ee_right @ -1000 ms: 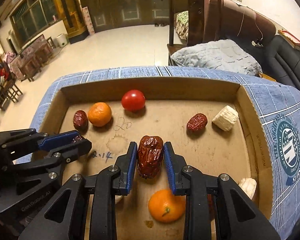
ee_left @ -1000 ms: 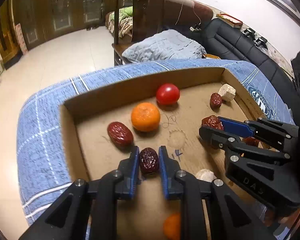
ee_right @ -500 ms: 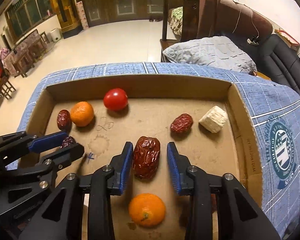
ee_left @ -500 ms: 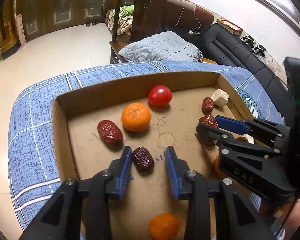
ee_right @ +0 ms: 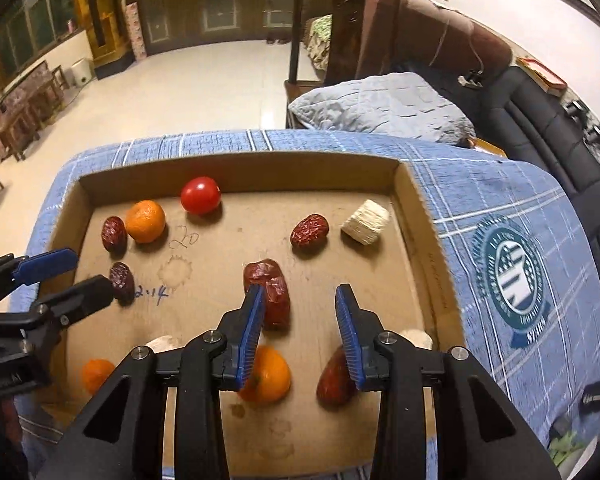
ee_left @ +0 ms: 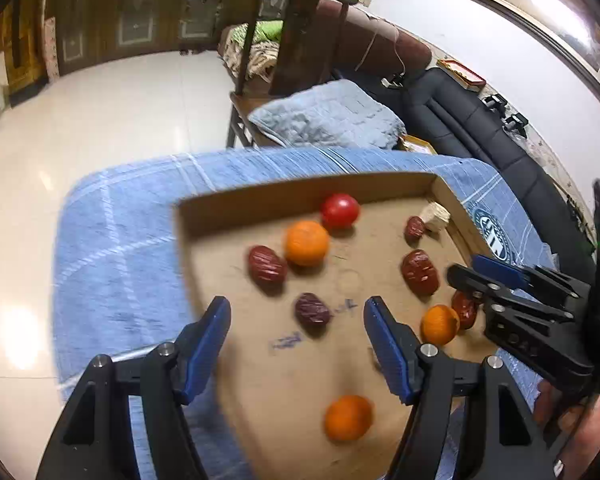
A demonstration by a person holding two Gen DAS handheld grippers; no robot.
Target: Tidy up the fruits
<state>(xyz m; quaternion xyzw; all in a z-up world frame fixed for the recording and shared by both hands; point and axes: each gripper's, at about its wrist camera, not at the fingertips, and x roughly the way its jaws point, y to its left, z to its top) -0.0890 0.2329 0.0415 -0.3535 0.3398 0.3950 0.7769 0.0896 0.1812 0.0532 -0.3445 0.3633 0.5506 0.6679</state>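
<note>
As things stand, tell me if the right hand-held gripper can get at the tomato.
Probably yes. The right hand-held gripper is open, and the tomato sits uncovered near the box's far wall, with bare cardboard around it apart from a mandarin alongside.

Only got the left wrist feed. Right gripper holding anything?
Observer: No. The right gripper is open; a large date lies on the floor of the box beside its left finger, ungripped.
Operator: The far-corner white block looks jammed against a date here. Touching?
Observer: No. The white block and the small date are apart, with bare cardboard between them.
Operator: More white pieces?
Observer: Two: one by the box's right wall, one near the front, both partly hidden behind the gripper.
</note>
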